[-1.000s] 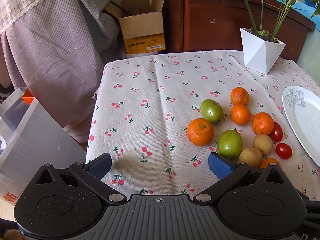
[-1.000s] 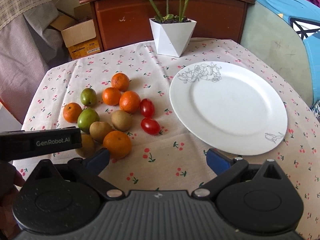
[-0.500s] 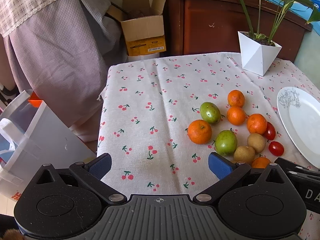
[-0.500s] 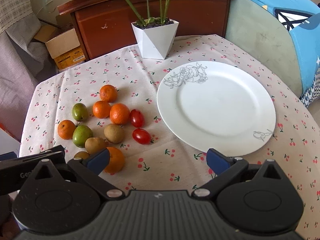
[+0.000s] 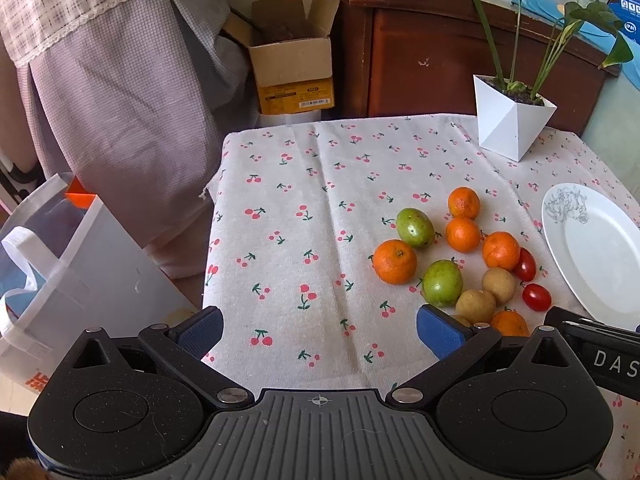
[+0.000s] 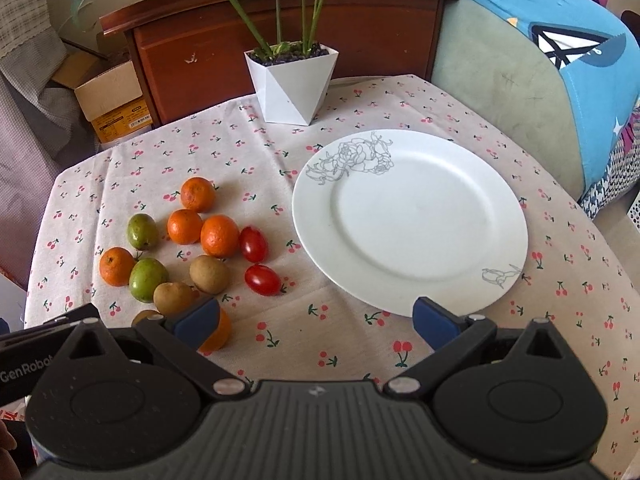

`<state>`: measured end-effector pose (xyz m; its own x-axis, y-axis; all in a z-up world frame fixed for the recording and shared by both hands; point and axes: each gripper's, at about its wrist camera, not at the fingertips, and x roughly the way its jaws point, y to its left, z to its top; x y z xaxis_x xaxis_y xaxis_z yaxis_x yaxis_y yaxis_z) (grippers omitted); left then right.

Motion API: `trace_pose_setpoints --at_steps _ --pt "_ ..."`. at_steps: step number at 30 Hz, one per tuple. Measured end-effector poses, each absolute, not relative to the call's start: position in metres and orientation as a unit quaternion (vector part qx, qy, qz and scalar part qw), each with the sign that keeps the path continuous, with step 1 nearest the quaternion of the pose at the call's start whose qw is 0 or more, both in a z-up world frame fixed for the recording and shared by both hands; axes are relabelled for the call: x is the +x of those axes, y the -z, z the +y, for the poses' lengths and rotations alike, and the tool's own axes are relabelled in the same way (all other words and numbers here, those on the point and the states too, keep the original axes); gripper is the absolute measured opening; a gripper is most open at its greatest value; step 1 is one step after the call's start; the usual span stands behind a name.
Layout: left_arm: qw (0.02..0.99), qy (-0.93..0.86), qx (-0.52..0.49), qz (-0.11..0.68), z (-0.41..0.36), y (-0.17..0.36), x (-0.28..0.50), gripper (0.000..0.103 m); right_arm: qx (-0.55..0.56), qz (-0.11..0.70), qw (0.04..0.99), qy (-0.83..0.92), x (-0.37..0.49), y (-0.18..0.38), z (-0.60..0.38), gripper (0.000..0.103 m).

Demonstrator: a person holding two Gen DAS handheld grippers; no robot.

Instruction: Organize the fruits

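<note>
A cluster of fruit lies on the cherry-print tablecloth (image 5: 304, 240): several oranges (image 6: 219, 235), two green fruits (image 6: 147, 279), brown kiwis (image 6: 209, 274) and two cherry tomatoes (image 6: 262, 279). The cluster also shows in the left wrist view, with an orange (image 5: 395, 261) at its left. A white plate (image 6: 408, 220) with grey flower drawings lies empty to the right of the fruit. My left gripper (image 5: 320, 330) is open and empty above the table's near left part. My right gripper (image 6: 316, 322) is open and empty near the front edge, its left finger (image 6: 196, 320) over an orange.
A white faceted plant pot (image 6: 290, 82) stands at the table's back, before a wooden cabinet (image 6: 280, 28). A cardboard box (image 5: 292, 64) and a hanging checked cloth (image 5: 120, 80) are beyond the left edge. A white bag (image 5: 60, 276) sits beside the table. A blue-green chair (image 6: 540, 60) is at right.
Both grippers have drawn back and risen from the table, so the fruit and plate look smaller and farther. Both stay open. Nothing on the table has moved.
</note>
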<state>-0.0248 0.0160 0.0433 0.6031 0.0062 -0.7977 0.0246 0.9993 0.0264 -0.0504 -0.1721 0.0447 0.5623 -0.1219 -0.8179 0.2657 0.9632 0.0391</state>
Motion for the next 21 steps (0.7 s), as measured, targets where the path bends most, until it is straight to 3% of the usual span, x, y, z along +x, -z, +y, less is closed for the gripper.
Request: trace_pose_setpoints --at_steps 21 --pt "0.898 0.016 0.019 0.438 0.020 -0.044 -0.036 0.103 0.072 0.468 0.874 0.106 -0.057 -0.037 -0.164 0.099"
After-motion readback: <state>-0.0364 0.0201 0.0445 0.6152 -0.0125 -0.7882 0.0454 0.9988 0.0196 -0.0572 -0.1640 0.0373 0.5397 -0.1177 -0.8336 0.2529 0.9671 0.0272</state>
